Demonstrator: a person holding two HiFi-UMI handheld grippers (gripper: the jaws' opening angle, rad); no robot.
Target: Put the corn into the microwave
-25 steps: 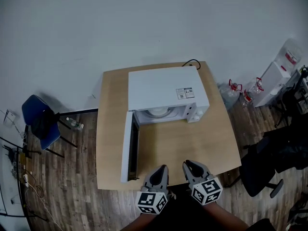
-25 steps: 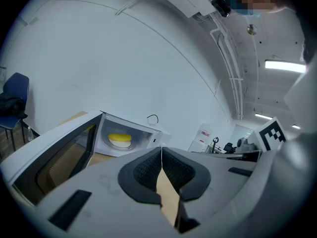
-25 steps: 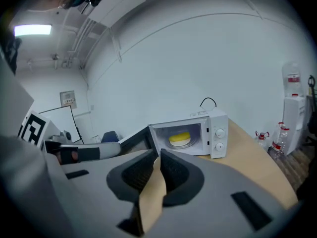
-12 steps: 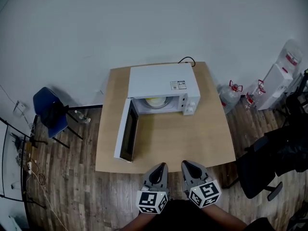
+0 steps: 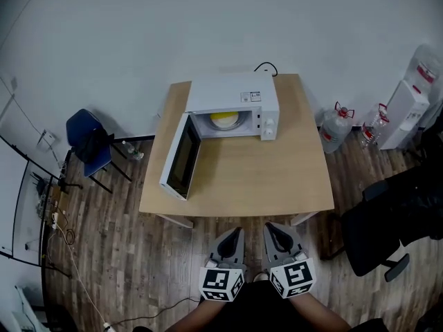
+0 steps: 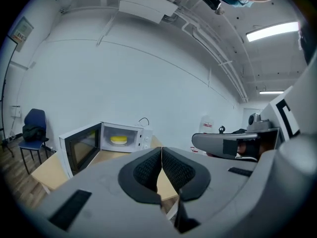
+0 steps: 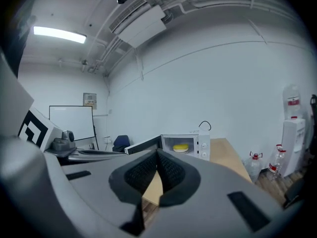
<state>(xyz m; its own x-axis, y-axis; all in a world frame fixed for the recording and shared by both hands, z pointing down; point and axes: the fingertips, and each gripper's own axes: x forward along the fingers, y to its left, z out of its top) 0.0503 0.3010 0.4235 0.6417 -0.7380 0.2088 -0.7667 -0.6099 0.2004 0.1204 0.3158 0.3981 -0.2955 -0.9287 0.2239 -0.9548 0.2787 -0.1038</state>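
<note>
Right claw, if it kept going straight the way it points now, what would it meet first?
Probably the table. The shut, empty right claw hovers short of its near edge, aimed toward the open microwave; only air lies between. Whether it strikes the edge or the top is unclear.

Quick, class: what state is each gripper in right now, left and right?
Left gripper: shut, nothing between its jaws.
Right gripper: shut, jaws just closed, nothing between them.
</note>
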